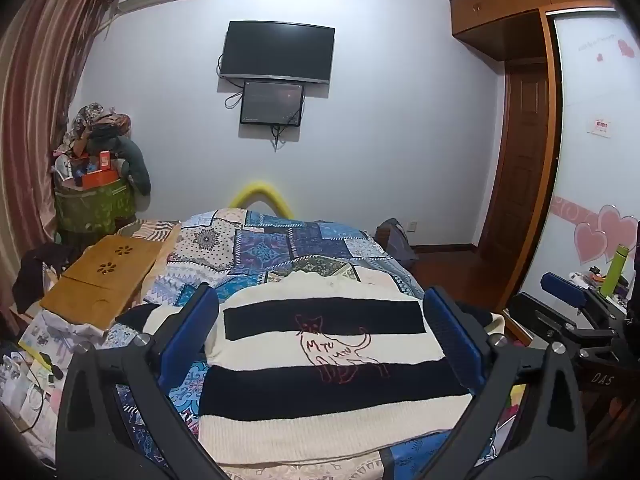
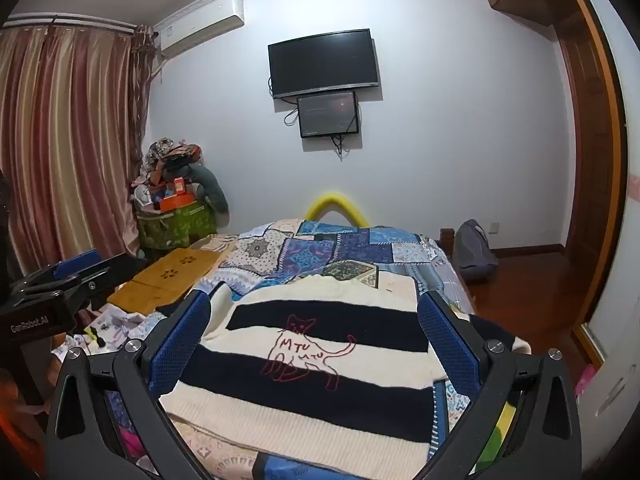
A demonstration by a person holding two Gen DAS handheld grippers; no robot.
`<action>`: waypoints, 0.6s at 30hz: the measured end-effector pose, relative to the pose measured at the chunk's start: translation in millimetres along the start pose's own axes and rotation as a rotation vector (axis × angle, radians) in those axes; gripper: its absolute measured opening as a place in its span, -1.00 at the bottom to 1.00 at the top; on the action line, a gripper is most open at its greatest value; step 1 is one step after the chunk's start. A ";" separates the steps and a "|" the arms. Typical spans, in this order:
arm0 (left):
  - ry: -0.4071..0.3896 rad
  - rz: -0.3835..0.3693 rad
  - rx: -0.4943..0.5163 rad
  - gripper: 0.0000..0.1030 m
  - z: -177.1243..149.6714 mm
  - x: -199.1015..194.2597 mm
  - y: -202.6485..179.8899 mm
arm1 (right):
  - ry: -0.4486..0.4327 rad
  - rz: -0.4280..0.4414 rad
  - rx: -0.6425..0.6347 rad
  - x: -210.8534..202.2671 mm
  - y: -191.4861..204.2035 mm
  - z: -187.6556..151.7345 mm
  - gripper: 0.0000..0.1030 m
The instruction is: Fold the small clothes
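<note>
A cream and black striped knit sweater (image 1: 328,360) with a red outline cat on it lies flat on the patchwork bedspread (image 1: 280,244). It also shows in the right wrist view (image 2: 320,364). My left gripper (image 1: 320,340) is open and empty, its blue-padded fingers wide apart above the sweater's near part. My right gripper (image 2: 316,340) is open and empty too, held above the same sweater. The right gripper shows at the right edge of the left wrist view (image 1: 576,304), and the left gripper at the left edge of the right wrist view (image 2: 60,280).
A wooden lap tray (image 1: 100,280) lies on the bed's left side, with papers and clutter below it. A green basket (image 1: 94,204) piled with things stands by the curtain. A grey bag (image 2: 474,250) sits on the wooden floor at the right. A wardrobe (image 1: 592,160) stands at right.
</note>
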State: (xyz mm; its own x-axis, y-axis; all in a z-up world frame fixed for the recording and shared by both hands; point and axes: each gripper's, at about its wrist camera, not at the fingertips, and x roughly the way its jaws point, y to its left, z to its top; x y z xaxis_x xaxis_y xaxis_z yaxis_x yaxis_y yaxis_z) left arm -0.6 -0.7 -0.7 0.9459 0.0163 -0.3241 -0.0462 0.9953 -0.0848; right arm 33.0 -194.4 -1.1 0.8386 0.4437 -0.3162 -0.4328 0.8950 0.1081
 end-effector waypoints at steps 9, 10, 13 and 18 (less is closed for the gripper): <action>-0.018 0.000 0.026 1.00 -2.3 -2.9 -6.8 | -0.002 -0.007 0.004 1.3 -2.7 2.5 0.99; -0.022 0.001 0.031 1.00 -1.5 -4.9 -8.4 | -0.003 -0.007 0.006 1.2 -2.7 3.5 0.99; -0.027 -0.002 0.043 1.00 -2.1 -7.1 -12.2 | -0.003 -0.006 0.006 1.6 -2.3 5.6 0.99; -0.024 -0.007 0.050 1.00 0.4 -4.5 -12.0 | -0.011 -0.010 0.015 -1.6 -3.3 0.0 0.99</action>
State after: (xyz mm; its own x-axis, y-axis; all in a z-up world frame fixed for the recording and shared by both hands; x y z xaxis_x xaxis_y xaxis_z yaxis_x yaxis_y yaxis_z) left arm -4.2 -12.7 2.1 0.9536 0.0112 -0.3009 -0.0243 0.9989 -0.0399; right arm 33.1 -198.0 -0.9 0.8463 0.4352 -0.3072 -0.4196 0.8999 0.1188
